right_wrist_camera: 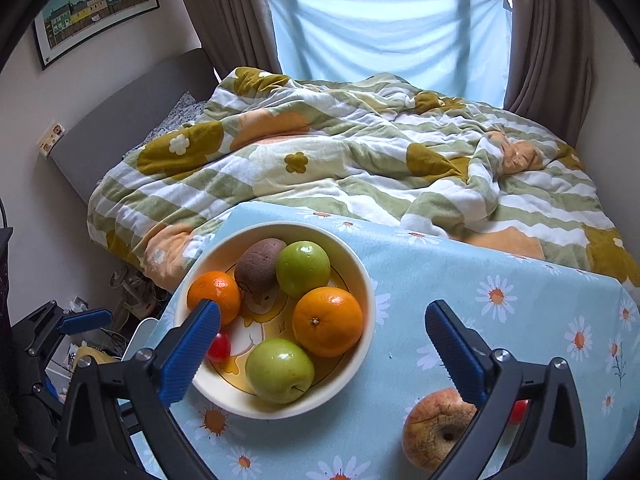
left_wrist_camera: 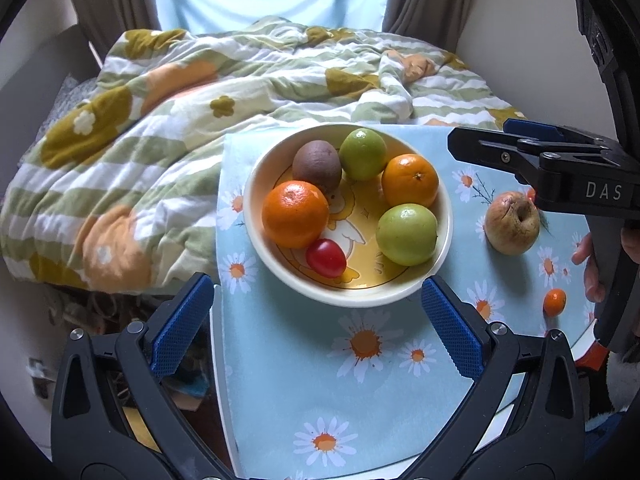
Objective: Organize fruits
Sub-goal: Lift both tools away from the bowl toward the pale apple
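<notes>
Left wrist view gives us the cream bowl on the daisy-print worktop, holding two oranges, two green apples, a brown kiwi and a small red tomato. Our left gripper hangs near the bowl's front rim, fingers spread wide and empty. Our right gripper also stands wide apart, holding nothing. A wrinkled apple and a tiny orange fruit lie on the cloth outside the bowl.
</notes>
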Demonstrator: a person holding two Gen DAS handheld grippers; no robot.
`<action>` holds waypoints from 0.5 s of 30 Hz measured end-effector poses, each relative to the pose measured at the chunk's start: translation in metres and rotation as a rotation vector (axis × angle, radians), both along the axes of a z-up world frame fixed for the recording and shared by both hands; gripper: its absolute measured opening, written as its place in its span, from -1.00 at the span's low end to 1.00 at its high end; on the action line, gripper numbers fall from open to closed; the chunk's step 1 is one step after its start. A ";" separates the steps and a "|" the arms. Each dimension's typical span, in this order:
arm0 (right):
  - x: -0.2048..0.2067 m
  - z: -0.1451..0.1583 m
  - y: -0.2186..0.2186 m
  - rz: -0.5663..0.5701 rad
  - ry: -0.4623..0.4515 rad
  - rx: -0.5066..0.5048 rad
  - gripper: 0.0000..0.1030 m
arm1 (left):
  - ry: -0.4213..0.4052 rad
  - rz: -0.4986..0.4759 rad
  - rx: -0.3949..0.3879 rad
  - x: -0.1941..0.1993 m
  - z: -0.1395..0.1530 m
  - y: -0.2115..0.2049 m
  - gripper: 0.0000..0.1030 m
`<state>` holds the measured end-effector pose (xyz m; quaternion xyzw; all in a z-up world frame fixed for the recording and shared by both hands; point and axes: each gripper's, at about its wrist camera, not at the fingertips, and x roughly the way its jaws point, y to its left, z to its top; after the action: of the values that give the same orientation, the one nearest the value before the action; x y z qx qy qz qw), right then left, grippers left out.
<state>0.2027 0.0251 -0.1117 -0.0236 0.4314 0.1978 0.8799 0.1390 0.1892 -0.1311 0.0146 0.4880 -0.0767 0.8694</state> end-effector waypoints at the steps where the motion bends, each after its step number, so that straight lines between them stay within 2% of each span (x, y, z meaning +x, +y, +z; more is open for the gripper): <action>1: -0.003 0.003 -0.002 -0.004 -0.003 -0.002 0.98 | -0.006 -0.006 0.006 -0.001 0.003 -0.001 1.00; 9: -0.031 0.038 -0.023 -0.054 -0.033 -0.030 0.98 | -0.050 -0.062 0.019 -0.007 0.032 -0.014 1.00; 15: -0.047 0.058 -0.060 -0.114 -0.038 -0.044 0.98 | -0.088 -0.115 0.018 -0.010 0.051 -0.032 1.00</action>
<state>0.1559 -0.0354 -0.0537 -0.0218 0.4196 0.1373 0.8970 0.1289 0.1575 -0.0797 0.0536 0.4484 -0.1213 0.8839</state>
